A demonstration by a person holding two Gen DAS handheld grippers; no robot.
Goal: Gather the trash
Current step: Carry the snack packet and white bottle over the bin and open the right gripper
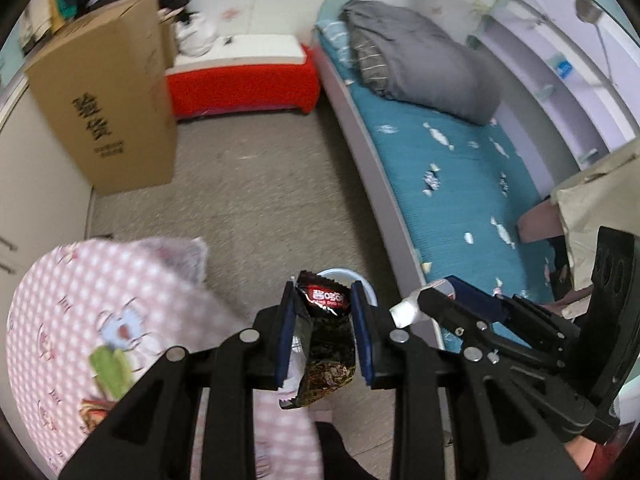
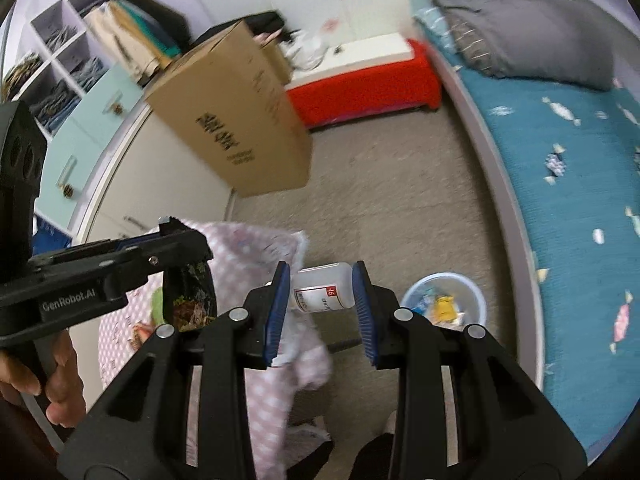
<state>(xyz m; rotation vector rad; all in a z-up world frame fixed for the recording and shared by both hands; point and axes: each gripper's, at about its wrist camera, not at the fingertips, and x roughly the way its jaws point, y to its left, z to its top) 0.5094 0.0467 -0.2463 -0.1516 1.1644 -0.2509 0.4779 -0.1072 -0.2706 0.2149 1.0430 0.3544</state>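
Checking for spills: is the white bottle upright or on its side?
On its side: the white bottle lies crosswise between the right hand-held gripper pads, cap end toward the left pad.

Both grippers clamped, pointing steeply down.
Left gripper pinches a wrapper; right gripper pinches a bottle; left hand grips its handle.
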